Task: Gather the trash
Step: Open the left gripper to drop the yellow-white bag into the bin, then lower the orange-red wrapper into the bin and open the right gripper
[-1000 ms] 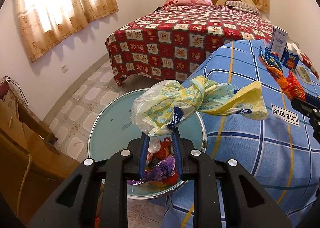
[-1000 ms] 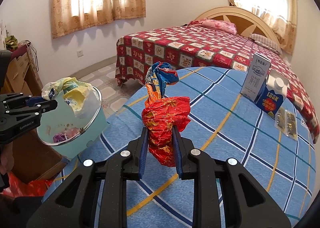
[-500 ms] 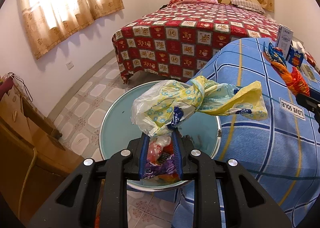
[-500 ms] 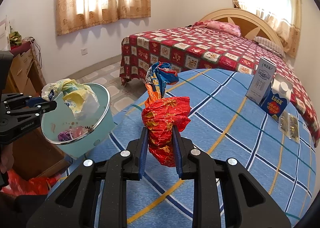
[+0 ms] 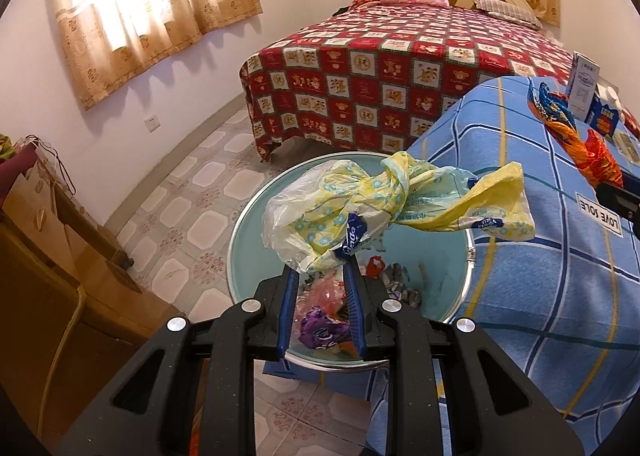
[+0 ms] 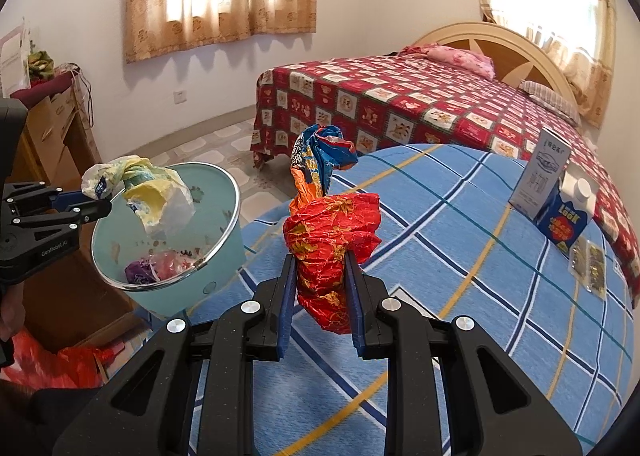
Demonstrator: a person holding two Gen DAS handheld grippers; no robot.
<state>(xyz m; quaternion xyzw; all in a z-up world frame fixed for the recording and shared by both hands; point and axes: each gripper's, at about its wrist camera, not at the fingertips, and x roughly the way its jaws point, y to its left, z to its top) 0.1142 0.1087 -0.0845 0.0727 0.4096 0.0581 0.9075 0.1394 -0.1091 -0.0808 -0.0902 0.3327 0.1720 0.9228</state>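
Observation:
My left gripper (image 5: pixel 320 270) is shut on a crumpled yellow and clear plastic bag (image 5: pixel 384 203), which hangs over the mouth of a pale green trash bin (image 5: pixel 248 252). Several wrappers lie at the bin's bottom. The right wrist view shows the same plastic bag (image 6: pixel 156 191) above the trash bin (image 6: pixel 224 252), with the left gripper (image 6: pixel 106 199) at the left edge. My right gripper (image 6: pixel 320 260) is shut on a crumpled red and orange snack wrapper (image 6: pixel 332 240) with a blue top, held above the blue checked bed cover (image 6: pixel 460 256).
A white carton (image 6: pixel 540 175), a blue milk carton (image 6: pixel 568 215) and flat sachets (image 6: pixel 588 264) stand on the blue cover at the right. A bed with a red patterned spread (image 6: pixel 400 103) lies behind. Wooden furniture (image 5: pixel 48 268) stands left of the bin on a tiled floor.
The left gripper has carried the plastic bag further over the bin's mouth, which now sits more fully under it. The right gripper's view has shifted slightly toward the bin, wrapper still held.

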